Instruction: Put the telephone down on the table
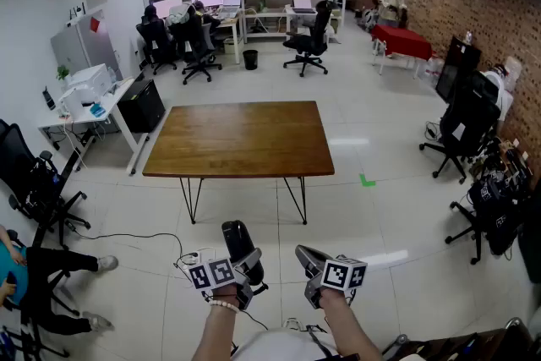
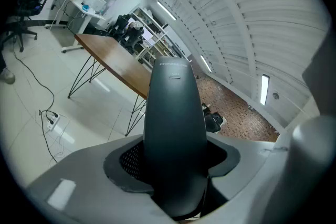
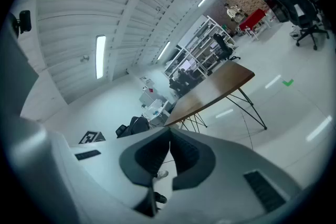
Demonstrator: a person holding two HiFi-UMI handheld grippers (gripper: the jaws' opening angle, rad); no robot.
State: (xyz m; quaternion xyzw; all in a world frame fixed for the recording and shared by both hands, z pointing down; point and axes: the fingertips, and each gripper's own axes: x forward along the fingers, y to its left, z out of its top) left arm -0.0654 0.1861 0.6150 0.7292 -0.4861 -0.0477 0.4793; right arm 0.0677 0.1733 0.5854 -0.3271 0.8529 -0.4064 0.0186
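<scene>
Left tool (image 1: 241, 266), nearest in head view, grips the telephone (image 1: 237, 237), which stands up out of it. Bench (image 1: 237, 139) lies well ahead across open floor (image 1: 372, 220), top bare to every edge. Right tool (image 1: 308, 258) alongside, no nearer.

Left gripper view: telephone's long axis runs along the jaws toward the bench.

Right gripper view: jaws closed together, empty.

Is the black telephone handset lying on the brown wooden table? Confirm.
No, the handset is clamped in the left tool, well short of the table.
</scene>
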